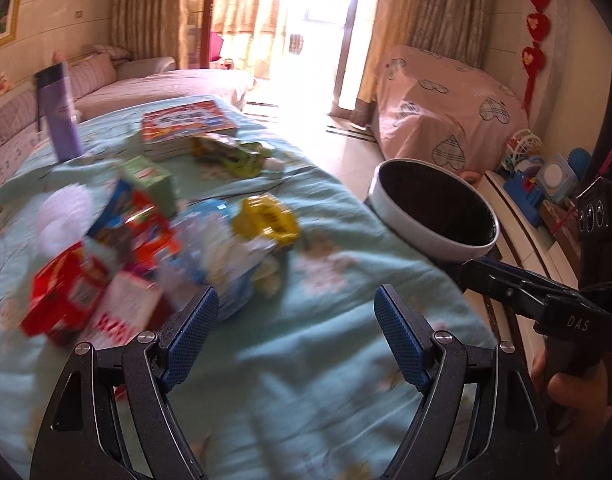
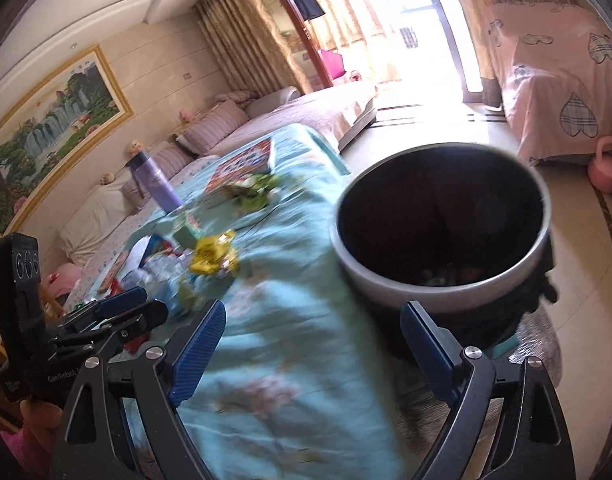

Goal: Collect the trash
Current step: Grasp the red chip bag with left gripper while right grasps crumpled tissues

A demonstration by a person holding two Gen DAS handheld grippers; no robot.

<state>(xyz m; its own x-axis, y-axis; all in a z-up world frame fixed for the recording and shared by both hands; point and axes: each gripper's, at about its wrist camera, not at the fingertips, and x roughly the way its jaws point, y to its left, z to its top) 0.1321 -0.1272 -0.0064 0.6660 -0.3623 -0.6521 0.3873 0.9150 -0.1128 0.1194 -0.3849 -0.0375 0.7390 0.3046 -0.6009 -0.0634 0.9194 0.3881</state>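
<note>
Both hand-held grippers are hovering wide apart and holding nothing: the left hand-held gripper (image 1: 295, 336) is hanging over the blue-green cloth of the counter (image 1: 326, 280), just short of the trash pile, and the right hand-held gripper (image 2: 312, 344) is hanging nearer the bin (image 2: 442, 240).

The bin is standing beside the counter's edge, its mouth facing up, with a few scraps lying at the bottom. Everything else is lying on the counter, away from the bin. Nearest the bin is the yellow wrapper (image 1: 265, 218), crumpled and sitting a little apart from the heap. Beyond it is a clear crushed plastic bag (image 1: 201, 248), then the red boxes (image 1: 71, 296) and blue and orange packets (image 1: 133, 216) touching one another, blurred here. A green carton (image 1: 149, 178) is standing behind them. Farther from the bin, a green wrapper (image 1: 229, 154) is resting against the book (image 1: 185, 122), and a purple bottle (image 1: 59, 112) is standing upright at the far side; book and bottle are probably not trash.

The wrappers look very light, thin and slippery, so they are likely to slide on the soft cloth or spring out of a pinch. Taking the yellow wrapper by a raised crumpled fold, rather than flat against the cloth, seems best, or the cloth may be getting caught too. The boxes look light but stiffer; gripping across a narrow edge should hold, though hard squeezing will crush them.
</note>
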